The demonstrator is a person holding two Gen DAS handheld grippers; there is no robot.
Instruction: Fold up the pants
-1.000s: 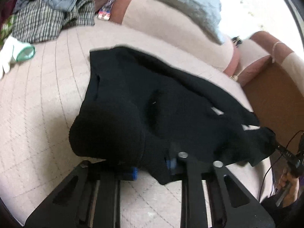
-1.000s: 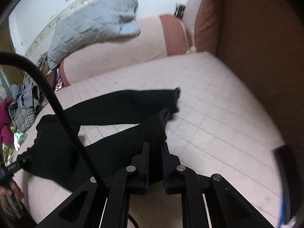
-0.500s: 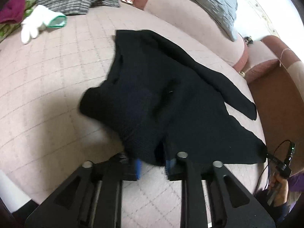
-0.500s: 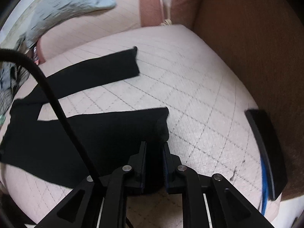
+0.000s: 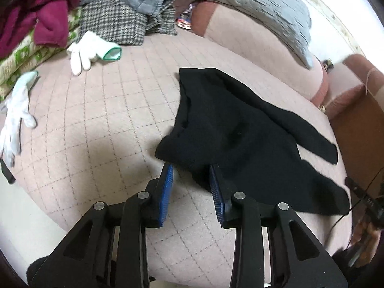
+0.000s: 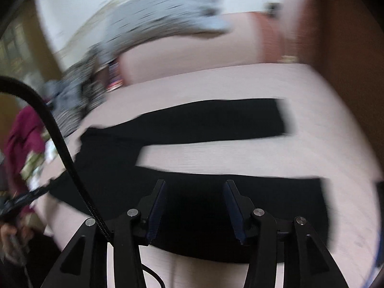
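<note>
Black pants (image 5: 230, 129) lie spread on the pink quilted sofa seat (image 5: 100, 124), waist end bunched toward me, two legs running off to the right. My left gripper (image 5: 190, 175) is open, its blue pads either side of the waist's near corner. In the right wrist view the pants (image 6: 192, 129) lie with both legs apart in a V. My right gripper (image 6: 194, 187) is open just above the nearer leg, holding nothing. That view is blurred.
Two white gloves (image 5: 91, 50) (image 5: 16, 117) lie on the seat at left. A pile of clothes (image 5: 115, 16) and a maroon garment (image 5: 40, 14) sit at the back left. A grey quilted blanket (image 5: 259, 7) drapes the backrest. A brown armrest (image 5: 360, 124) stands at right.
Both grippers have opened and let go of the pants. The pants now lie flat on the seat. The left gripper has drawn back from the waist; the right one has lifted off the leg hem.
</note>
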